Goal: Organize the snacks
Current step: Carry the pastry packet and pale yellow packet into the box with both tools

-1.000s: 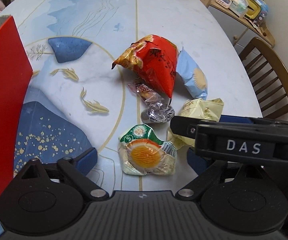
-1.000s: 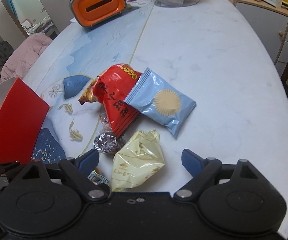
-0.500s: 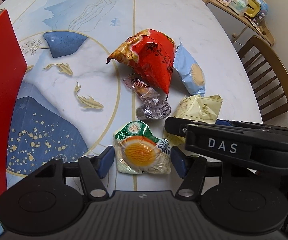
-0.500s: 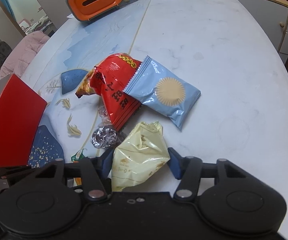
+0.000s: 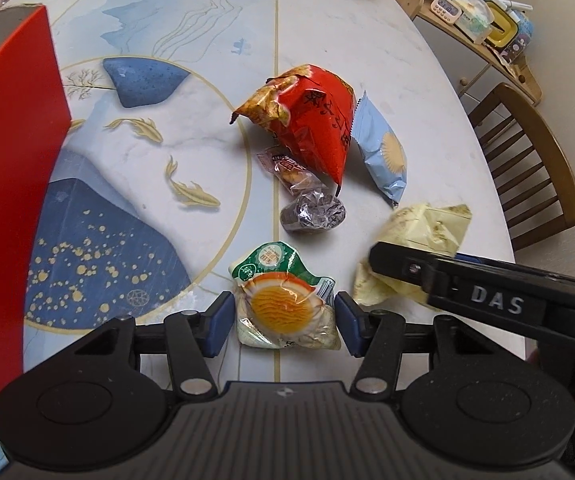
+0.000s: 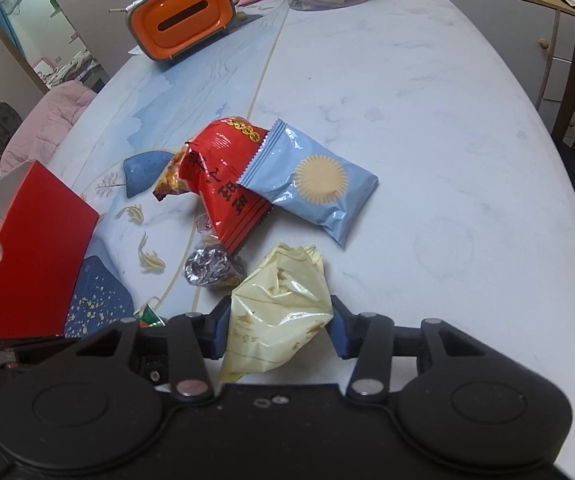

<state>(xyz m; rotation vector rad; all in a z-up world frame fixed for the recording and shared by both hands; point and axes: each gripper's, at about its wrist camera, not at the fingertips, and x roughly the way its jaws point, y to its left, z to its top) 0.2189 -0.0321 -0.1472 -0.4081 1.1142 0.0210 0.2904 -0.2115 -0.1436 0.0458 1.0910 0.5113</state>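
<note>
1. Marbled table (image 6: 427,128) stretches bare toward its far and right edges, with open room beyond the snack pile.
2. Left gripper (image 5: 283,320) is closing; its blue pads press both sides of the egg-print packet (image 5: 283,308), which lies on the table near the near edge.
3. Right gripper (image 6: 277,330) is closing, pads squeezing the pale yellow bag (image 6: 277,312).
4. Red bag (image 6: 223,188), light blue packet (image 6: 315,180) and foil-wrapped snack (image 6: 209,270) cluster mid-table, touching.
5. Red box (image 6: 35,256) stands at the left edge; a wooden chair (image 5: 527,160) sits beside the right edge.

"DAS" stands on the right gripper (image 5: 487,300).
</note>
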